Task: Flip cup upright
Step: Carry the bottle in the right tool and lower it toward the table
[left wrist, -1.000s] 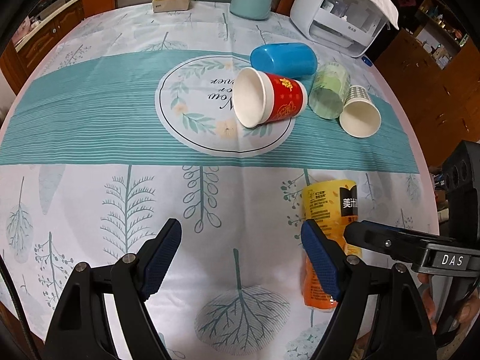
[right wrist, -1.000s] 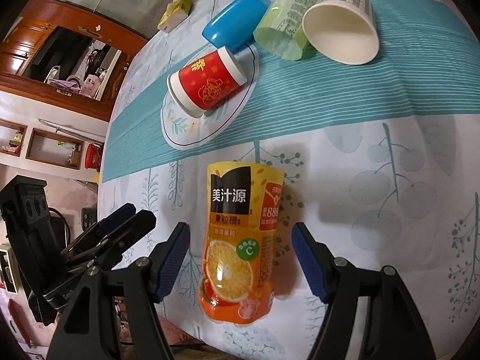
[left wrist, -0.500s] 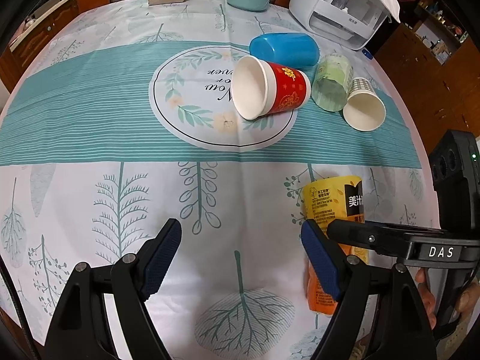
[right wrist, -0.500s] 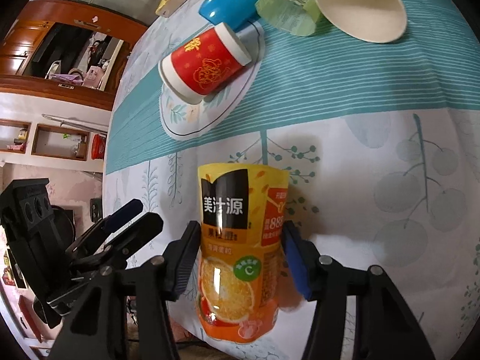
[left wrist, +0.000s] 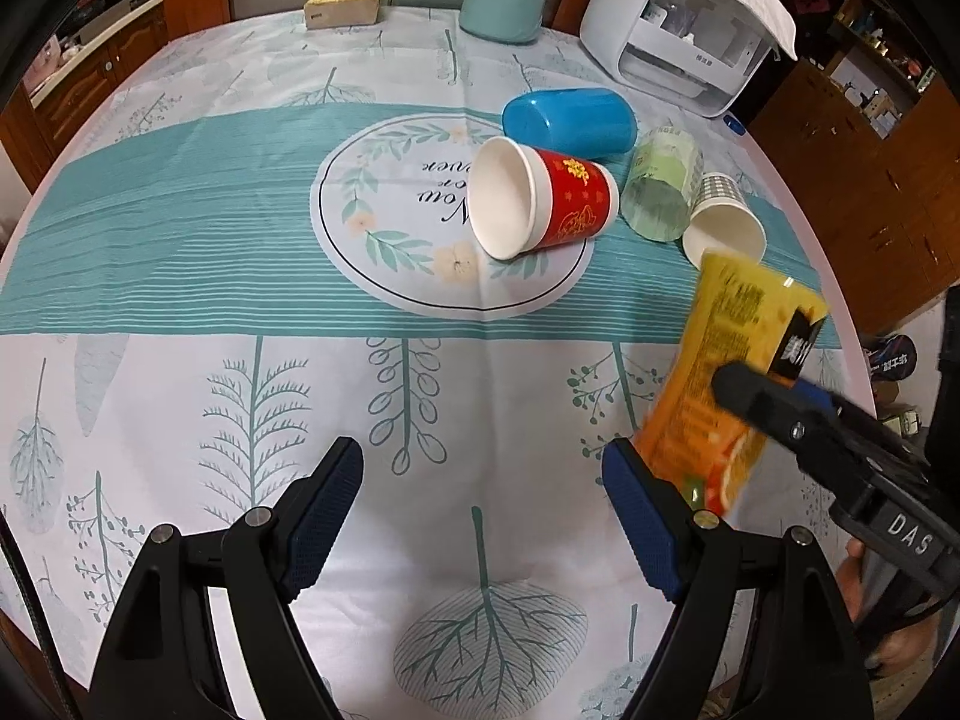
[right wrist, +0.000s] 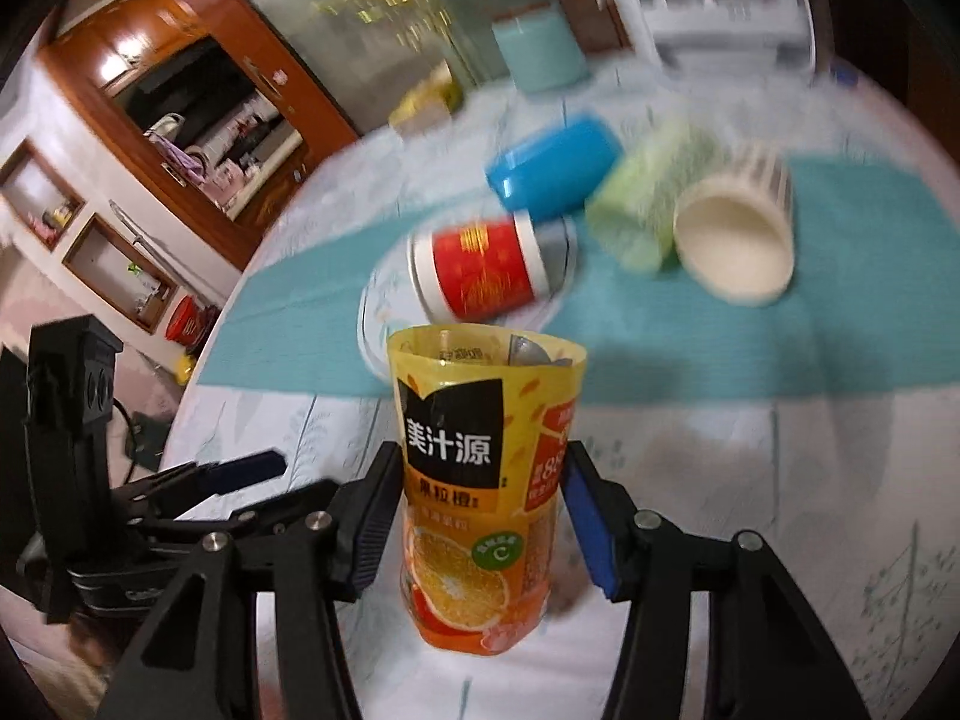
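My right gripper (right wrist: 480, 510) is shut on an orange juice-label cup (right wrist: 480, 480) and holds it tilted nearly upright, open end up, its base near the tablecloth. The same cup (left wrist: 732, 378) shows at the right of the left wrist view, leaning, with the right gripper's finger across it. My left gripper (left wrist: 480, 504) is open and empty above the near part of the table. A red paper cup (left wrist: 540, 204), a blue cup (left wrist: 570, 120), a green cup (left wrist: 660, 192) and a white paper cup (left wrist: 720, 222) lie on their sides further back.
A round table with a teal and white leaf-print cloth (left wrist: 240, 300). At the back stand a teal container (left wrist: 504, 0), a yellow box (left wrist: 342, 6) and a white appliance (left wrist: 678, 42). The table edge curves close at the right.
My right gripper closed on the orange cup, which lay on its side, and lifted and tipped it towards upright. My left gripper stayed open in place.
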A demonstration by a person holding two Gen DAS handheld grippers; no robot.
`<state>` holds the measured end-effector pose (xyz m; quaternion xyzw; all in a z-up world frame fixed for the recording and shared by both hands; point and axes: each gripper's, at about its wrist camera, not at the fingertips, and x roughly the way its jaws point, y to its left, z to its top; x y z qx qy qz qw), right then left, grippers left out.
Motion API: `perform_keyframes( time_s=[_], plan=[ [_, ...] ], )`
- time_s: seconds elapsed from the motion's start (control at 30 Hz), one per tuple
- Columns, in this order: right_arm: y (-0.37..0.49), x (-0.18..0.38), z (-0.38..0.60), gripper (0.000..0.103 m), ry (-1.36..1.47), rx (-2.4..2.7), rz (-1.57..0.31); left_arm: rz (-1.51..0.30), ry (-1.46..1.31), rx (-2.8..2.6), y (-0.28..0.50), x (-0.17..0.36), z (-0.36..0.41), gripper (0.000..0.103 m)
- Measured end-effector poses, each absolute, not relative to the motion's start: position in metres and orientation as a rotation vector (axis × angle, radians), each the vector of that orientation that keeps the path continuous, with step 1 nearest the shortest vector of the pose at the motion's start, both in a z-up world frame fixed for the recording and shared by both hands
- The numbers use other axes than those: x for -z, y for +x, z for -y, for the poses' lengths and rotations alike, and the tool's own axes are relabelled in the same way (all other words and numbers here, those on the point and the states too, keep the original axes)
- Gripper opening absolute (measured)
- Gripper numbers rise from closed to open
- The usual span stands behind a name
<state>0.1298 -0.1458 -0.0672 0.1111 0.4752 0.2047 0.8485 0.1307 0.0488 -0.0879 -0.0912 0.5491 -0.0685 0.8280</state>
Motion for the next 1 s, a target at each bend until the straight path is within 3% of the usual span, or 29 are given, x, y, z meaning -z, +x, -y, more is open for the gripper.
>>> perform_keyframes(
  time_s=[0.13,0.33,0.7,0.83,1.0],
  plan=[
    [0.118,0.06,0.139,0.054,0.115,-0.416,-0.816,-1.146,-0.186,0.146,0.128,0.085,-0.048,0.081],
    [0.105,0.067,0.137,0.054,0.052,-0.424,-0.715,-1.14,-0.176,0.143,0.123,0.086,-0.047,0.081],
    [0.084,0.066,0.132,0.057,0.013,-0.429,-0.74,-1.133,-0.17,0.146,0.115,0.084,-0.045,0.081],
    [0.082,0.068,0.131,0.067,0.013,-0.423,-0.778,-1.125,-0.155,0.137,0.109,0.081,-0.044,0.081],
    [0.074,0.066,0.133,0.068,0.02,-0.425,-0.79,-1.126,-0.142,0.144,0.101,0.079,-0.041,0.081]
  ],
)
